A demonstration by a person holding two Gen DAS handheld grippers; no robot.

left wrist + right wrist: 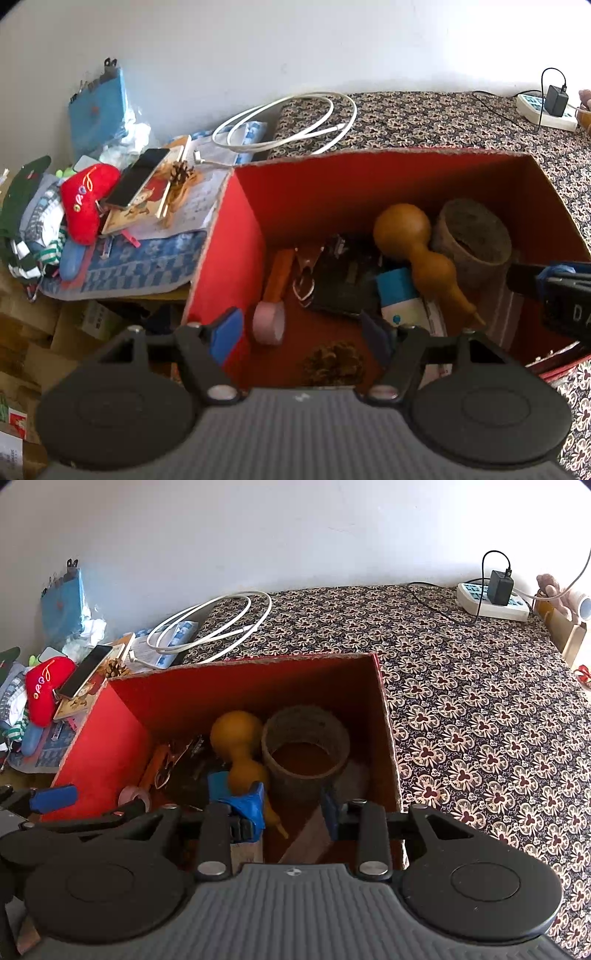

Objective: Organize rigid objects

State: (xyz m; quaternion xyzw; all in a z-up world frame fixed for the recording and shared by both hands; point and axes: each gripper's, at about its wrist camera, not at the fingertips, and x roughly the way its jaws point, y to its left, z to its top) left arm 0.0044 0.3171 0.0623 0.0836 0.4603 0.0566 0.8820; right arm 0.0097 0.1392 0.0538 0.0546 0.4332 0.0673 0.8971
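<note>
1. Both tongs hang over a red box (388, 716) on a patterned worktop (480, 709). The left tongs (303, 332) are released and hold nothing. The right tongs (293, 808) are likewise spread apart and empty.

2. The job looks well along, judging by the load already in the box: a tan gourd (236, 746) lying near the middle, with a brown ring-shaped cylinder (306, 746) touching it on the right.

3. Also inside: an orange-handled tool (279, 275) against the left wall, a roll of pink tape (269, 323) at its near end, a dark item (343, 280) I cannot identify beside them, a blue-and-white pack (402, 295) under the gourd, and a pine cone (332, 362) on the near floor.

4. What may be left sits outside, left of the box: a second pine cone (181, 171), a phone (138, 177) atop a book (140, 206), and a white cable (291, 122) coiled behind the box.

5. A red plush (86, 201) and striped cloth in that pile are soft, so probably not part of the sort.

6. The worktop to the right carries only a power strip (491, 602) with a charger plugged in, far from the box.
</note>
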